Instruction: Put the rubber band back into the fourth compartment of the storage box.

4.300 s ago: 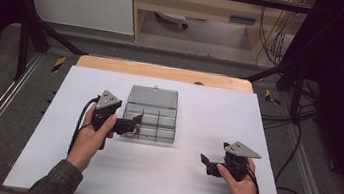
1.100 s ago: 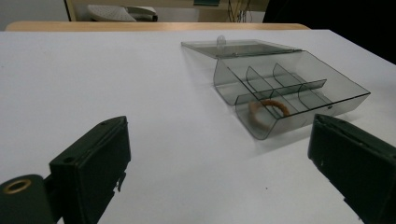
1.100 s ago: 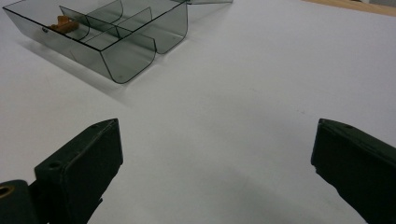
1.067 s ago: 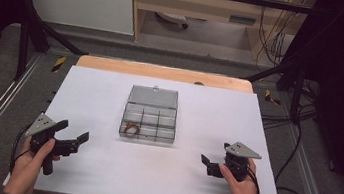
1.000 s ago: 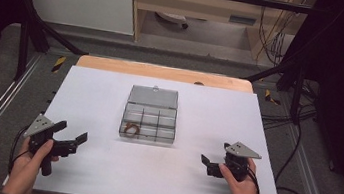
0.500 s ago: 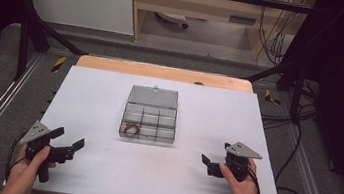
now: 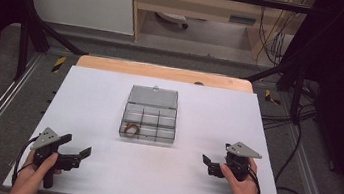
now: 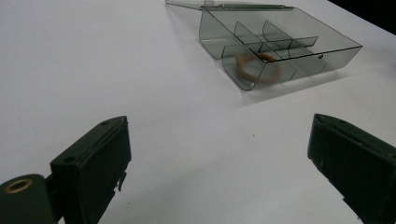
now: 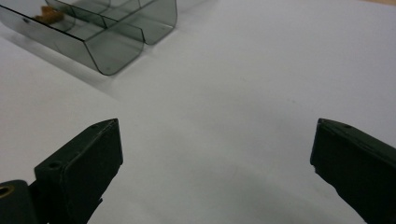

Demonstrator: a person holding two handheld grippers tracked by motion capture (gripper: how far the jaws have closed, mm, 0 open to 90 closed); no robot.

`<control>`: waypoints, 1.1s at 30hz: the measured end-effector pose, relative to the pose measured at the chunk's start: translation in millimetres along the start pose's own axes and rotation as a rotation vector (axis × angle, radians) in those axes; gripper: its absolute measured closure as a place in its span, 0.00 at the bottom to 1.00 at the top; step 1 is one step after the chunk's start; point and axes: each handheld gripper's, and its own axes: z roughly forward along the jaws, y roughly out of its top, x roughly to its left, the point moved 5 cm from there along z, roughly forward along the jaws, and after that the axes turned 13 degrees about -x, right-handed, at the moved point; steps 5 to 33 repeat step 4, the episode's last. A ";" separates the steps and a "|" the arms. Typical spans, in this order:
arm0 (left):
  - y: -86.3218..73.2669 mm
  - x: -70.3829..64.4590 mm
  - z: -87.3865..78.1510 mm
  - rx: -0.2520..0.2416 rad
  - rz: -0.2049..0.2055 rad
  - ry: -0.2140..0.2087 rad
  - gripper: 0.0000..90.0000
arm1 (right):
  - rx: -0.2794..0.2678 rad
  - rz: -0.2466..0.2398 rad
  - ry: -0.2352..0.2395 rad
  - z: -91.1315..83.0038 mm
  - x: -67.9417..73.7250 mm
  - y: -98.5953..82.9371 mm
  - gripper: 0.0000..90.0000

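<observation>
A clear grey plastic compartment box (image 7: 150, 119) stands open in the middle of the white table (image 7: 110, 89), its lid lying flat behind it. A brown rubber band (image 7: 131, 130) lies in its front left compartment, also seen as the band (image 8: 254, 65) and as a brown scrap (image 9: 49, 13). My left gripper (image 7: 75, 147) rests open near the front left corner, jaws wide apart over bare table (image 8: 215, 154), well short of the box (image 8: 280, 42). My right gripper (image 7: 205, 165) is open at the front right, pointing left, with the box (image 9: 102, 32) ahead of it.
A wooden strip (image 7: 163, 72) runs along the table's far edge. Metal frame rails (image 7: 2, 105) flank the table on both sides, and cables (image 7: 300, 144) hang at the right. Bare white surface lies between the box and both grippers.
My left gripper drew back from the box's left side to the front left corner and then slid slightly nearer and right. The right gripper has stayed put.
</observation>
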 end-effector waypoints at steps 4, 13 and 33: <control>-3.4 -1.8 3.6 0.021 0.009 0.000 0.07 | 0.068 0.006 -0.041 3.6 -5.0 -8.6 0.04; -3.4 -1.8 3.6 0.021 0.009 0.000 0.07 | 0.068 0.006 -0.041 3.6 -5.0 -8.6 0.04; -3.4 -1.8 3.6 0.021 0.009 0.000 0.07 | 0.068 0.006 -0.041 3.6 -5.0 -8.6 0.04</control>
